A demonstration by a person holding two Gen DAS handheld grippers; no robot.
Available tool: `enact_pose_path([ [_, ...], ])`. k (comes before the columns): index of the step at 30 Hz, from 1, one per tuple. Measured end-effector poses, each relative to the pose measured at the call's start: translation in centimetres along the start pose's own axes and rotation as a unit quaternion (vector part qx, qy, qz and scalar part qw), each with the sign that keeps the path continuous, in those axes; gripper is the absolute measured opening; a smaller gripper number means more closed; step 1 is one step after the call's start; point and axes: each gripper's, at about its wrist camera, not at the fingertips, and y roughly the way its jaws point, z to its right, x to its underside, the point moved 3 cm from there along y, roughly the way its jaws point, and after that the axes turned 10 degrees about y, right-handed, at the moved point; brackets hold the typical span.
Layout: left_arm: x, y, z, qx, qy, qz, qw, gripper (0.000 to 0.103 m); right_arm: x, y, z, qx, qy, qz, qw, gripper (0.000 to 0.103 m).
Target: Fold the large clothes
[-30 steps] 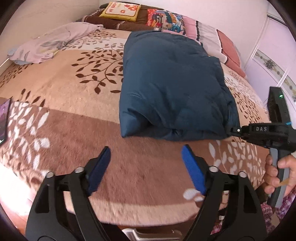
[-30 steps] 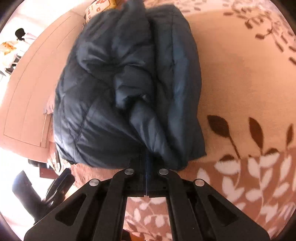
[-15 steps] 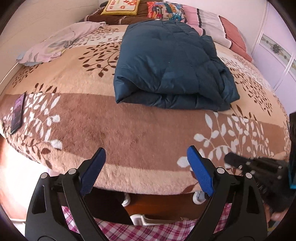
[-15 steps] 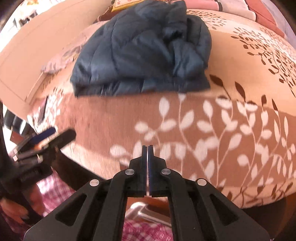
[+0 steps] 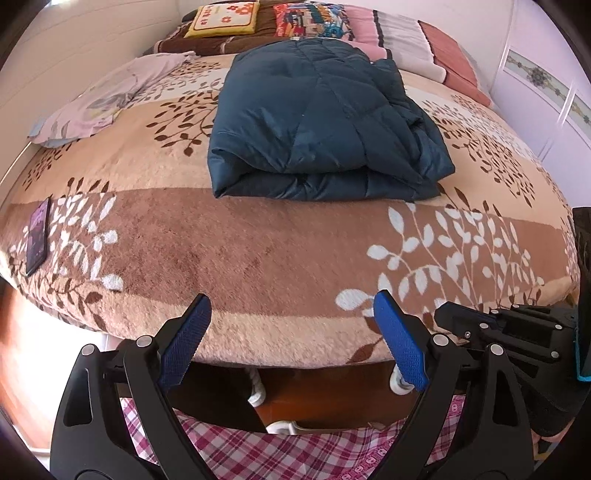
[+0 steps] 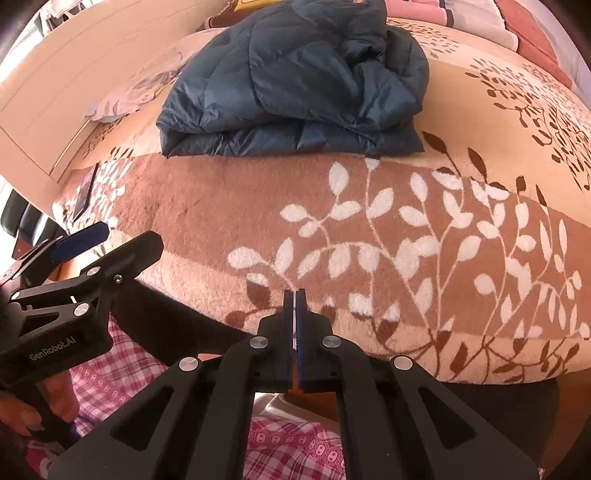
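A dark blue padded jacket (image 5: pixel 317 125) lies folded into a thick rectangle in the middle of the bed; it also shows in the right wrist view (image 6: pixel 295 81). My left gripper (image 5: pixel 291 338) is open and empty, held off the bed's front edge, well short of the jacket. My right gripper (image 6: pixel 294 299) is shut with nothing between its pads, also at the front edge of the bed. The right gripper shows at the right of the left wrist view (image 5: pixel 517 332), and the left gripper at the left of the right wrist view (image 6: pixel 81 258).
The bed has a brown leaf-patterned blanket (image 5: pixel 258 251). A phone (image 5: pixel 37 236) lies near its left front corner. A pale crumpled garment (image 5: pixel 107 99) lies at the back left. Pillows (image 5: pixel 310 22) line the headboard. A wardrobe (image 5: pixel 546 85) stands at the right.
Both grippers have pulled back from the jacket to beyond the bed's front edge. The right gripper let go of the jacket, which now lies folded on the bed.
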Motion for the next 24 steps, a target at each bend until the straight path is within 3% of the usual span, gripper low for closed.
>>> enact_pose_path([
  [17, -0.03, -0.78, 0.31, 0.003, 0.002, 0.009, 1.0000, 0.089, 0.92, -0.36, -0.33, 0.016, -0.003, -0.004, 1.000, 0.001],
  [24, -0.07, -0.74, 0.08, -0.001, -0.012, 0.011, 0.9999, 0.094, 1.08, -0.07, -0.28, 0.014, -0.010, -0.007, 1.000, 0.001],
])
